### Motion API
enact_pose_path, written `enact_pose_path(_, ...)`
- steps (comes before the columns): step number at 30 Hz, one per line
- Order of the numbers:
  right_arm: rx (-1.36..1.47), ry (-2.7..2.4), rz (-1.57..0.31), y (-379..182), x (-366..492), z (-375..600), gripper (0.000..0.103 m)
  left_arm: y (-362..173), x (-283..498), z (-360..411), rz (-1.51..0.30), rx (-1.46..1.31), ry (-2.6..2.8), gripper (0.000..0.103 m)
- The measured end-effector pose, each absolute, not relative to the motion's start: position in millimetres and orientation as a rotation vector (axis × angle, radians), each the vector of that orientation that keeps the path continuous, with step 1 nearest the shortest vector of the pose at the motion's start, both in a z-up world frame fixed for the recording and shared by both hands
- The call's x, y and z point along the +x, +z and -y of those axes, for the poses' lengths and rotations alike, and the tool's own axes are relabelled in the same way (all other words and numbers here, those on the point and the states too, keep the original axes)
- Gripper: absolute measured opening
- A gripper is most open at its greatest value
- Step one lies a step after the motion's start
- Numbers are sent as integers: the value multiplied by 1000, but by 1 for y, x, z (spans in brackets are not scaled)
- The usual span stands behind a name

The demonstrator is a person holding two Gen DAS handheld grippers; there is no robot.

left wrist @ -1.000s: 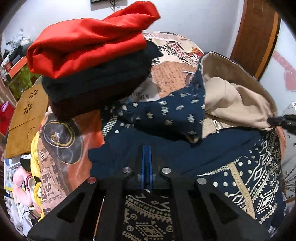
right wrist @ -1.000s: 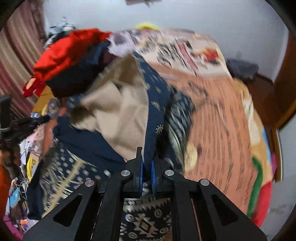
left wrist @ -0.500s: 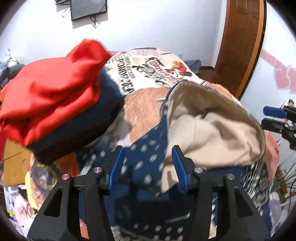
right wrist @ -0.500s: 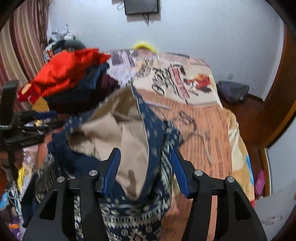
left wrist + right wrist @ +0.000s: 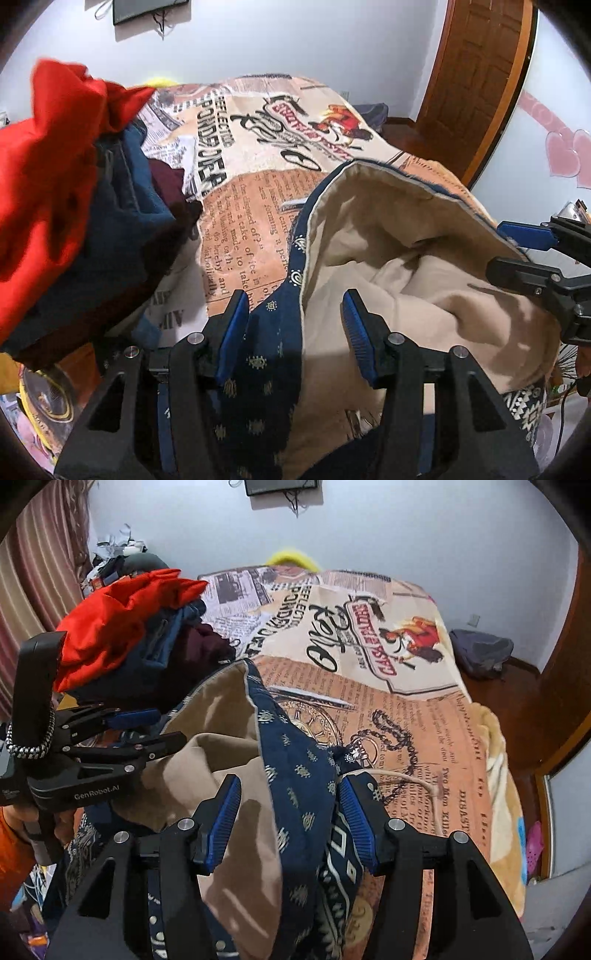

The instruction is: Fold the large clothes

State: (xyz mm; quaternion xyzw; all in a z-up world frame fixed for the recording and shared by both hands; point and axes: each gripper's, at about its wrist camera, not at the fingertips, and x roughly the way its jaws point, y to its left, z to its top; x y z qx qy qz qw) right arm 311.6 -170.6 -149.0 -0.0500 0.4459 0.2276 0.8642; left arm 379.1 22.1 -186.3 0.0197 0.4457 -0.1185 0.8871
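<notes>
A large navy patterned garment with a beige lining [image 5: 399,258] lies heaped on the bed; it also shows in the right wrist view [image 5: 295,768]. My left gripper [image 5: 293,328] is open, its blue pads apart just above the garment's navy edge, holding nothing. My right gripper [image 5: 288,812] is open too, jaws apart over the navy fold. The left gripper also shows in the right wrist view [image 5: 147,727] at the left, and the right gripper in the left wrist view [image 5: 517,247] at the right, both over the lining.
A stack of folded clothes, red on top [image 5: 48,177], then blue and maroon, sits on the bed's left; it also shows in the right wrist view [image 5: 122,620]. The bedspread with newspaper print [image 5: 388,686] stretches beyond. A wooden door [image 5: 480,81] stands at the right.
Both grippers were shut on the garment one second ago; they have opened, let it go and lifted back. The garment has settled in a heap.
</notes>
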Motion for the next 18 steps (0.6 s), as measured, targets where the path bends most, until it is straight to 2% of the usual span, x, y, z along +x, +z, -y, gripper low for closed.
enact_pose_path(3, -92, 474, -952, -156, 319, 170, 52, -194, 385, -26, -945, 14, -252, 38)
enact_pose_path(5, -83, 475, -960, -160, 322, 170, 52, -198, 387, -31, -960, -20, -266, 23)
enact_pose_path(6, -74, 478, -959, -162, 323, 170, 52, -200, 388, -33, -969, -32, -274, 10)
enact_pose_path(7, -63, 481, -959, -163, 325, 170, 45, -200, 387, -35, -972, -40, -280, 7)
enact_pose_path(8, -51, 483, -964, -164, 326, 170, 38, -200, 386, -36, -967, -42, -281, 7)
enact_pose_path(9, -43, 486, -979, -166, 328, 170, 21, -197, 382, -39, -956, -43, -280, 7)
enact_pose_path(10, -34, 493, -989, -166, 329, 169, 13, -192, 378, -41, -945, -45, -280, 7)
enact_pose_path(13, 17, 526, -981, -156, 327, 173, 8, -169, 362, -52, -897, -78, -290, 6)
enact_pose_path(18, 50, 608, -911, -113, 304, 175, 7, -119, 320, -73, -787, -77, -291, 6)
